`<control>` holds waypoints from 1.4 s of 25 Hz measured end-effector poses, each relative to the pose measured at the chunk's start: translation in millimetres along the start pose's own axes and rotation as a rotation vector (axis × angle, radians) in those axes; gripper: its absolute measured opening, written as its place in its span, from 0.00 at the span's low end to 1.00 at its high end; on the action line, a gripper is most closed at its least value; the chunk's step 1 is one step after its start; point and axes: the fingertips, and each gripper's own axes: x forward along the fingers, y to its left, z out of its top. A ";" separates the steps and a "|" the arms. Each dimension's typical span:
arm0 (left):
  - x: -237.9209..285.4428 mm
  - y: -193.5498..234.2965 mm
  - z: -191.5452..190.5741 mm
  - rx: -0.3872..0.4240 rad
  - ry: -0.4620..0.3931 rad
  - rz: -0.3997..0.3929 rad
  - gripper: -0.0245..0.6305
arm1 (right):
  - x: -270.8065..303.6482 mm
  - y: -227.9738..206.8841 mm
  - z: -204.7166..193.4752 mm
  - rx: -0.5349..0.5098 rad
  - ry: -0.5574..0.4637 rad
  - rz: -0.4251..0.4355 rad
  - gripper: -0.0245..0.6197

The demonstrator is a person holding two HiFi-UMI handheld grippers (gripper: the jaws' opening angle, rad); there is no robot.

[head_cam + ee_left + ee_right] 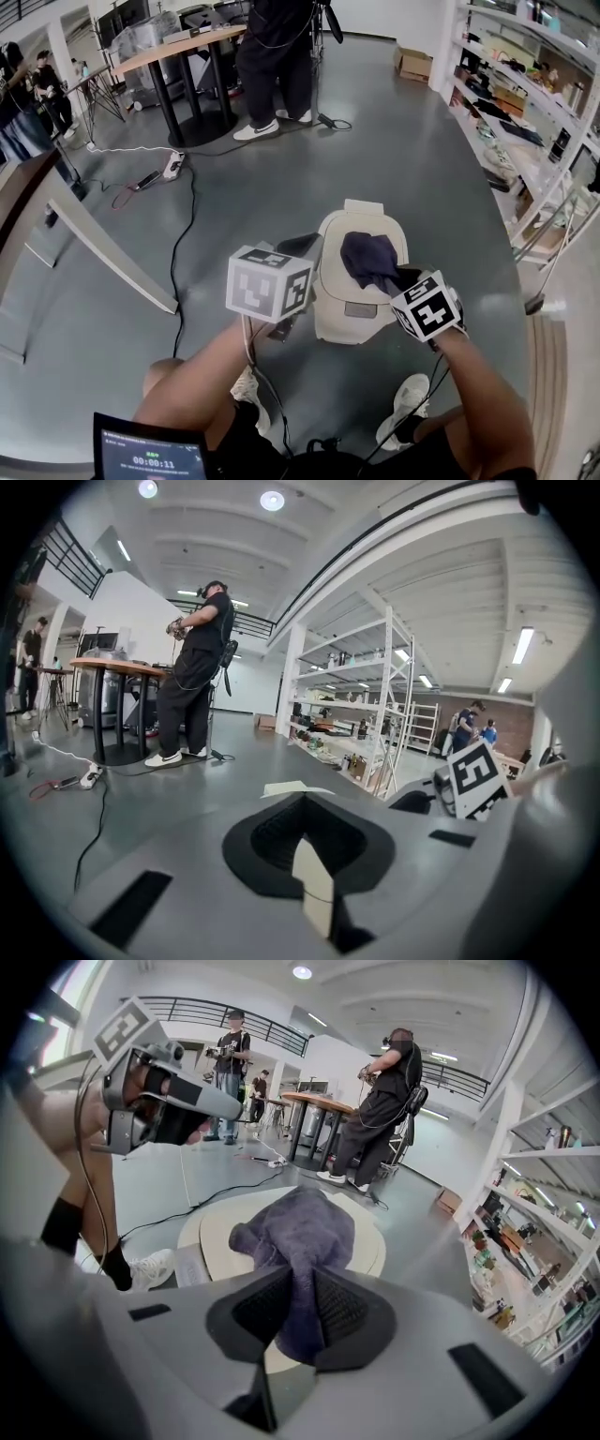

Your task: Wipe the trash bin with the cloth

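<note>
Right gripper pinching cloth by a thin fold, left gripper pressed together, empty; I expect slip, unbraced trash bin sliding

The cloth was soft, napped dark fabric, matt and rumpled. The trash bin was smooth cream plastic with a dull satin finish. The left gripper and the right gripper both had matt grey plastic bodies, and the pads were black and ribbed. The floor was smooth grey with a soft sheen. The round table had a wooden top on black legs. The shelving looked like white-painted metal.
</note>
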 end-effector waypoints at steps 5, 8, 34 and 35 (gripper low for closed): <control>-2.4 -0.6 -0.5 0.003 0.000 0.003 0.04 | -5.9 -10.1 -15.3 0.009 0.034 -0.028 0.15; -4.2 -2.9 -0.7 0.010 0.001 -0.001 0.04 | -9.8 -12.9 -23.4 0.022 0.051 -0.039 0.15; -44.6 20.0 3.2 0.003 -0.055 0.063 0.04 | -12.1 111.5 48.3 -0.120 -0.117 0.125 0.15; -45.2 21.1 3.5 0.002 -0.054 0.065 0.04 | -11.2 112.4 45.7 -0.149 -0.097 0.117 0.15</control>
